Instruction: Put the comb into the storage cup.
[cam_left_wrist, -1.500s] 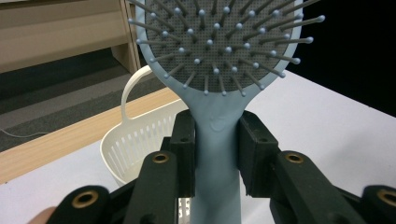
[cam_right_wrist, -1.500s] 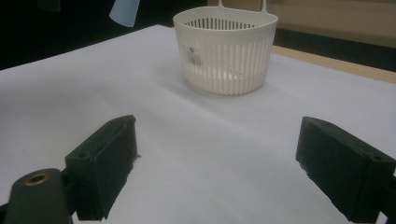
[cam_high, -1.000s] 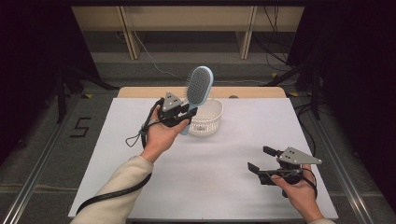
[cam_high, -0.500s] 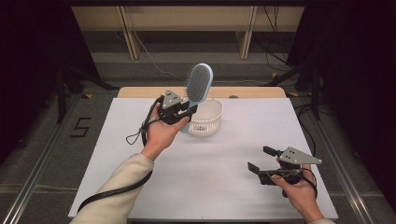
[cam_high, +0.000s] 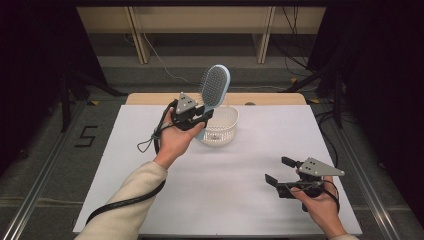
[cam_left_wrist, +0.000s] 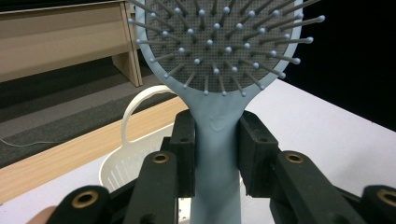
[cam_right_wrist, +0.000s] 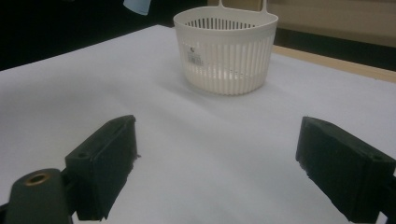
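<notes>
The left gripper (cam_high: 200, 119) clamps the handle of a pale blue hairbrush (cam_high: 215, 87), holding it upright just above the white basket's (cam_high: 227, 116) near rim, apparently ready to drop in. The right gripper (cam_high: 280, 171) rests well short of the basket, jaws wide, empty.

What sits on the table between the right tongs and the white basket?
Nothing: in the right gripper view, only bare white table runs from the open right tongs to the basket. The high view agrees.
</notes>
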